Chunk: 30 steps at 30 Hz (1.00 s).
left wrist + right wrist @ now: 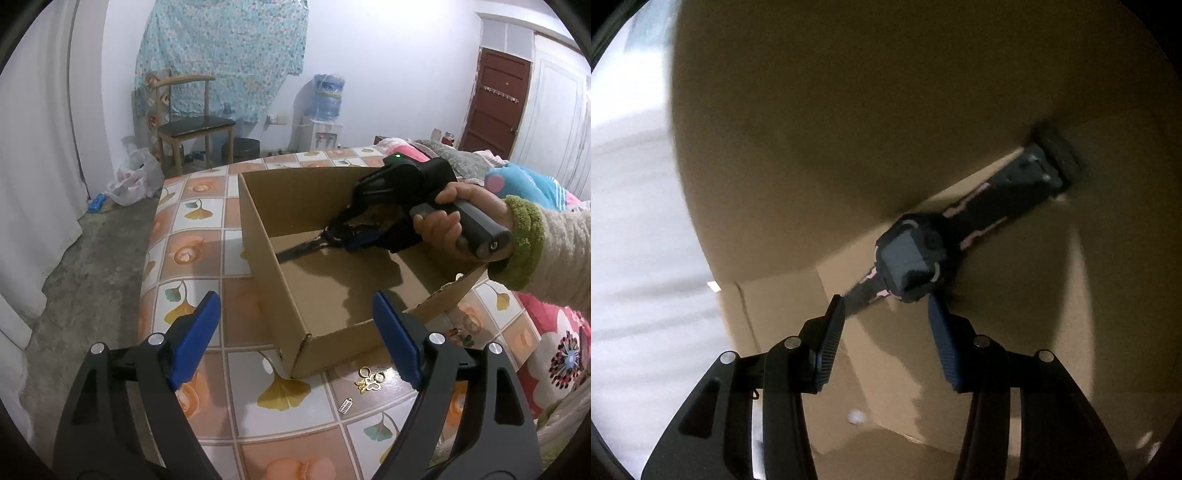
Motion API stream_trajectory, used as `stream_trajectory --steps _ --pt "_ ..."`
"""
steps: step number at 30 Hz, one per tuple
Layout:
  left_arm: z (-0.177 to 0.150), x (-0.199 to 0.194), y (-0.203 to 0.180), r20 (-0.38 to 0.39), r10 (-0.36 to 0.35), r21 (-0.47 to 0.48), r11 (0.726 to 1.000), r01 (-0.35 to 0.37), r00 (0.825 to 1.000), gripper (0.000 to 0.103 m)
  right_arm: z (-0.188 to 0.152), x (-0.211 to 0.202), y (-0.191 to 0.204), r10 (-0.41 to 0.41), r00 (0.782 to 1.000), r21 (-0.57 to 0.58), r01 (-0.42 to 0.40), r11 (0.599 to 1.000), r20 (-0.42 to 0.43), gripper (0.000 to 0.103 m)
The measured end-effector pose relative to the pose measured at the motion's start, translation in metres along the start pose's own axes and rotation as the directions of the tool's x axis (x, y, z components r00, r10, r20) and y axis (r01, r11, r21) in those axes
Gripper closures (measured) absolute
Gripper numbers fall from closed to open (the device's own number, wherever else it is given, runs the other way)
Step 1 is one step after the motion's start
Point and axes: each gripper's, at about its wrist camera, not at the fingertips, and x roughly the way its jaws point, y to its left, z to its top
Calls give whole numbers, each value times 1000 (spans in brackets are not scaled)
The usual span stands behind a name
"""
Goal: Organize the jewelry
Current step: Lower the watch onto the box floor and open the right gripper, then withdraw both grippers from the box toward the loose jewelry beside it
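An open cardboard box (325,343) stands on the table with the patterned cloth (199,229). A hand (450,218) holds my right gripper (332,236) down inside the box. It is shut on a black watch (910,264), whose strap (295,252) sticks out to the left above the box floor. In the right wrist view the watch lies across the fingertips of the right gripper (884,304), in front of the brown box wall (775,147). My left gripper (295,299) is open, holds nothing and hovers before the box's near corner. Gold rings and a butterfly charm (370,380) and a small silver charm (345,405) lie on the cloth by that corner.
The table's left edge (155,258) drops to a concrete floor with plastic bags (135,177). A wooden chair (192,125) and a water dispenser (325,118) stand at the back wall. Bedding (532,181) lies to the right.
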Motion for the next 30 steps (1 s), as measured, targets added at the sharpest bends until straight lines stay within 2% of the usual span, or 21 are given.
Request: stream_trajectory --steps 2,5,9,12,14,17,19,21,22,23,25,27,30 --pt "0 1 1 -6 3 1 1000 -3 1000 23 -5 -9 -1 -17 999 7 16 1000 28 56" --pt "-1 1 2 -5 7 1 1000 -7 1000 23 -18 -14 6 2 1000 -11 -2 1000 -4 56" --pt "-3 3 4 -14 13 -11 1000 -13 1000 23 -36 -26 28 -8 1000 -105 8 994 -7 56" --pt "-6 1 3 -15 23 -8 1000 -23 1000 22 -63 -52 53 -12 997 -246 29 969 70 47" --pt "-9 -1 3 -15 32 -7 999 -32 999 21 -87 -76 66 -15 989 -347 66 935 147 42" --pt "-16 -2 1 -26 60 10 998 -60 998 19 -118 -114 85 -16 954 -493 169 854 298 32" --pt "-21 -1 -2 -42 71 23 997 -70 997 19 -166 -127 90 -31 911 -568 283 773 412 26" --pt "-28 0 -4 -62 78 30 997 -76 995 19 -190 -132 96 -44 876 -589 359 724 480 18" --pt "-31 0 -5 -69 78 27 997 -76 995 19 -209 -139 91 -57 852 -592 409 694 521 16" --pt "-34 1 -7 -76 80 24 997 -78 994 19 -217 -138 89 -69 837 -588 437 681 543 13" --pt "-41 4 -9 -103 103 21 995 -102 989 18 -235 -134 82 -114 792 -558 516 650 599 10" --pt "-48 8 -11 -129 137 21 991 -135 982 18 -231 -126 62 -140 764 -529 554 643 630 7" --pt "-59 13 -13 -174 169 6 985 -171 970 18 -243 -129 30 -196 717 -464 608 644 669 7"
